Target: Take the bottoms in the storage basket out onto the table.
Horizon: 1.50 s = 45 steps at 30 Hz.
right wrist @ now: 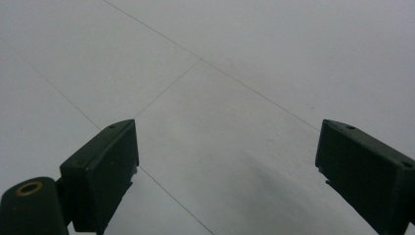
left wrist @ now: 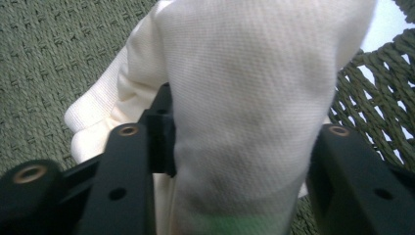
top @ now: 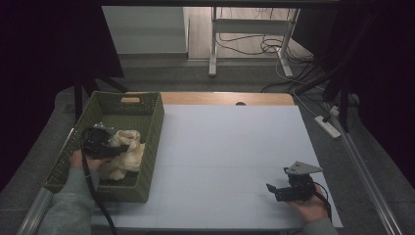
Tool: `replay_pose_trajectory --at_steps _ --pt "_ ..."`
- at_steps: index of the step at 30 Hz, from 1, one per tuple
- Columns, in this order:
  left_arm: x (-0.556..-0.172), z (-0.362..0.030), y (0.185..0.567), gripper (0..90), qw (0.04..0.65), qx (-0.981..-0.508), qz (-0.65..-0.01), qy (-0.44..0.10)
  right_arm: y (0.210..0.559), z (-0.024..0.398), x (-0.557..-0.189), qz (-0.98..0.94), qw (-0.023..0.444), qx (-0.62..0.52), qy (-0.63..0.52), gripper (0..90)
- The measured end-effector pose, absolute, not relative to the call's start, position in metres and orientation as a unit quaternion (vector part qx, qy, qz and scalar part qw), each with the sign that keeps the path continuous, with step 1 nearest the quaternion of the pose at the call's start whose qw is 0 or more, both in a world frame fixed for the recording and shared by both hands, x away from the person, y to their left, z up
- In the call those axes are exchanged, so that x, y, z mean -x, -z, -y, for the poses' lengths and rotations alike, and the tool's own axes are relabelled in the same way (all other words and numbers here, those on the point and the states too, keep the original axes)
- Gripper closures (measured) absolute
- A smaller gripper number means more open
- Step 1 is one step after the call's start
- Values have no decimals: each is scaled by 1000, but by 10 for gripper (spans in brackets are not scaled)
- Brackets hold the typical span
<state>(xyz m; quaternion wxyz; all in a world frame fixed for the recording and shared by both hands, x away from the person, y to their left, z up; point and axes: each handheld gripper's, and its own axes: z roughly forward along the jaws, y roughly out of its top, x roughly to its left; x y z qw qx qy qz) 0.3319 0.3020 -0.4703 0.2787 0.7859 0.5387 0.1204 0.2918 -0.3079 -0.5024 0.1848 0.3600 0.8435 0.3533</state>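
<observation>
High view: my left gripper (top: pixel 128 145) inside green woven basket (top: pixel 147 142) at table's left, jaws closed on cream cloth (top: pixel 128 157) bunched in basket. My right gripper (top: pixel 272 190) idle on white table (top: pixel 225 147), well apart from basket.

Left gripper view: 2 jaws pinch thick fold of cloth (left wrist: pixel 244 98); basket weave (left wrist: pixel 49 49) behind. Judgement: grip sits deep on fold; lift straight up, slowly, clear basket rim before moving sideways, watch trailing end for snag.

Right gripper view: jaws wide apart, nothing between, bare table (right wrist: pixel 220 73) below.

No brand, label or writing readable.
</observation>
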Motion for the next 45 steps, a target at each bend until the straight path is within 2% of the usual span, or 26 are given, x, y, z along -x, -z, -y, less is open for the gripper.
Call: replay_pose_trajectory --at_steps 5,21,45 --pt "-332 -302 470 576 275 -788 -538 -122 503 308 -292 -844 185 -360 -352 92" --pt "-329 -302 465 596 278 -782 -541 -140 503 308 -292 -844 184 -360 -352 92" --pt "-312 -314 441 601 343 -746 -543 -179 503 307 -291 -846 183 -357 -352 92"
